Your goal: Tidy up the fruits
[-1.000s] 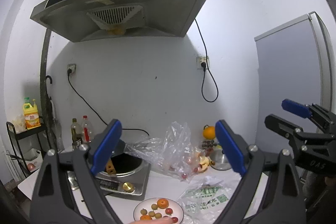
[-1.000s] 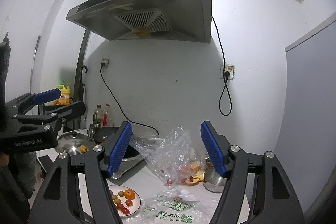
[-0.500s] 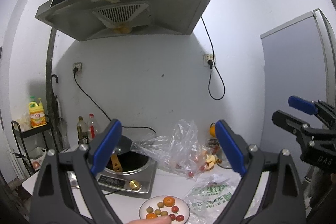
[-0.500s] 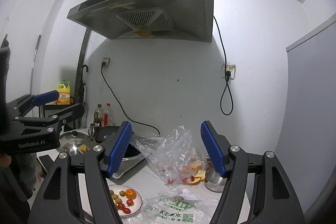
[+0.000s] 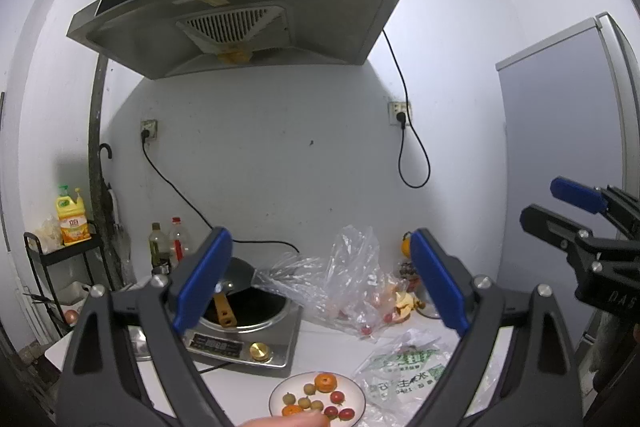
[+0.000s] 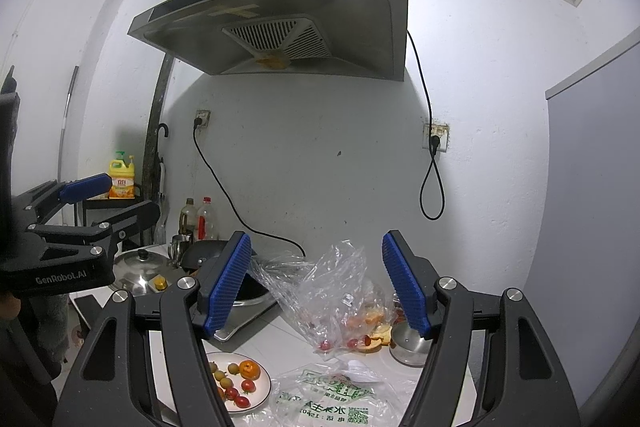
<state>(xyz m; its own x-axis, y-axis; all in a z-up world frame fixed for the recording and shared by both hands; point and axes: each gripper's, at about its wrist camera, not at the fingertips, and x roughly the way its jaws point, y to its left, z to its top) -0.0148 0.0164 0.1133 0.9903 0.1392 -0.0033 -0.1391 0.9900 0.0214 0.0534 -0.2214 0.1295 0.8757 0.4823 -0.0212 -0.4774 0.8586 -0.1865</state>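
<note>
A white plate [image 5: 358, 393] [image 6: 260, 393] on the white counter holds small oranges [image 5: 325, 382] [image 6: 250, 369], red cherry tomatoes [image 6: 248, 385] and greenish round fruits [image 6: 225, 382]. A clear plastic bag [image 5: 344, 287] [image 6: 320, 291] with more tomatoes and orange pieces lies behind it. My left gripper [image 5: 320, 287] is open and empty, held high above the counter. My right gripper [image 6: 316, 287] is open and empty too, also raised. Each gripper shows at the edge of the other's view.
An induction cooker with a black wok [image 5: 248, 311] stands left of the plate. A green-printed bag [image 5: 408, 367] [image 6: 332, 403] lies at the right. A steel lid [image 6: 138, 271], bottles [image 6: 198, 219], a steel bowl [image 6: 408, 345], a range hood [image 5: 248, 11] and a fridge [image 5: 568, 147] surround the counter.
Both grippers have tilted slightly downward, so the plate and counter show a little more. Jaws stay open.
</note>
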